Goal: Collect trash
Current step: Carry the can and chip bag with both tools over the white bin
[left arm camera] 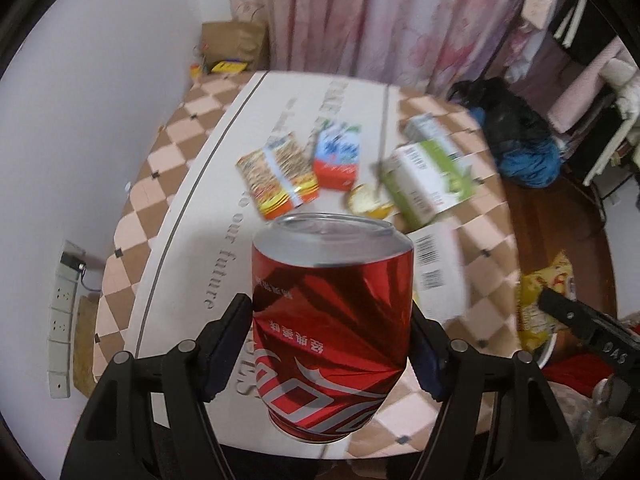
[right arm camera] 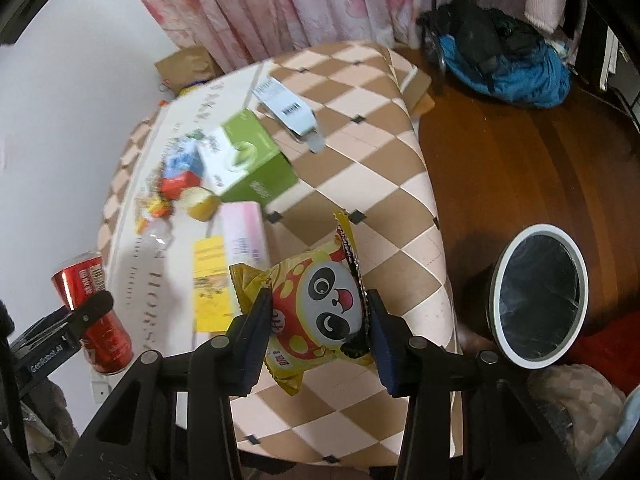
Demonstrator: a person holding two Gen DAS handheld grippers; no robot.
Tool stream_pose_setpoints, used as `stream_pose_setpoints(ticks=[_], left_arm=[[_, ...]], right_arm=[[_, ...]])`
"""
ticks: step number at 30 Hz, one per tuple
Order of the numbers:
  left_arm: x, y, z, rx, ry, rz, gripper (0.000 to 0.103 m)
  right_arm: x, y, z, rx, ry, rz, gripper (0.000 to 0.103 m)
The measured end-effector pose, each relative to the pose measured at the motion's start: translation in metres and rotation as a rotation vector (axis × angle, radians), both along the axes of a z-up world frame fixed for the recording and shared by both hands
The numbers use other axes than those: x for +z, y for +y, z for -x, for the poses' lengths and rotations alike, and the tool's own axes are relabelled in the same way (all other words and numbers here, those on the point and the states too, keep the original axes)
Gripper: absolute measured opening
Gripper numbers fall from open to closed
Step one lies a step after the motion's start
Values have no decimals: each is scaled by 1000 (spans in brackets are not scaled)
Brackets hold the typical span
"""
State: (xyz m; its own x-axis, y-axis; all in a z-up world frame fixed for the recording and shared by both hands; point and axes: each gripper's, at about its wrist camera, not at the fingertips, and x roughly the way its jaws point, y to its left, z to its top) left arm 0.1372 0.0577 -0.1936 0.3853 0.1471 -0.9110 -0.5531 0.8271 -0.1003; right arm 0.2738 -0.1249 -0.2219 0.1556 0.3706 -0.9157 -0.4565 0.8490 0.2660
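A dented red cola can [left arm camera: 330,324] hangs above the table, and my left gripper [left arm camera: 332,344] is shut on its sides. The same can [right arm camera: 90,308] appears at the lower left of the right wrist view. My right gripper [right arm camera: 318,332] is shut on a yellow snack packet with a panda face [right arm camera: 320,312], lifted off the checkered tablecloth [right arm camera: 360,152]. That packet [left arm camera: 540,300] also shows at the right of the left wrist view. A black bin with a white rim [right arm camera: 536,296] stands on the wooden floor right of the table.
Left on the table: a green and white carton [right arm camera: 248,160], a red and blue carton [left arm camera: 338,156], an orange wrapper [left arm camera: 276,176], a white barcode box [right arm camera: 288,110], a pink box [right arm camera: 246,232], a yellow sheet [right arm camera: 212,280]. A blue and black bag [right arm camera: 500,56] lies on the floor.
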Motion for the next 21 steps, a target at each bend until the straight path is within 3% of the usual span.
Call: stream_pose_setpoints(ticks=[10,16,21], left_arm=[[80,-69,-34,-159,-175,-43,70],[93,-124,-75,-274,-219,-27,70],[81,-174,-116,-368,-205,6,70]], right_arm=[[64,-36,8,7,-140,-66,47],[88,-90,-7,-56,-207,-67,47],[90,-152,-27,-141,-231,-48,47]])
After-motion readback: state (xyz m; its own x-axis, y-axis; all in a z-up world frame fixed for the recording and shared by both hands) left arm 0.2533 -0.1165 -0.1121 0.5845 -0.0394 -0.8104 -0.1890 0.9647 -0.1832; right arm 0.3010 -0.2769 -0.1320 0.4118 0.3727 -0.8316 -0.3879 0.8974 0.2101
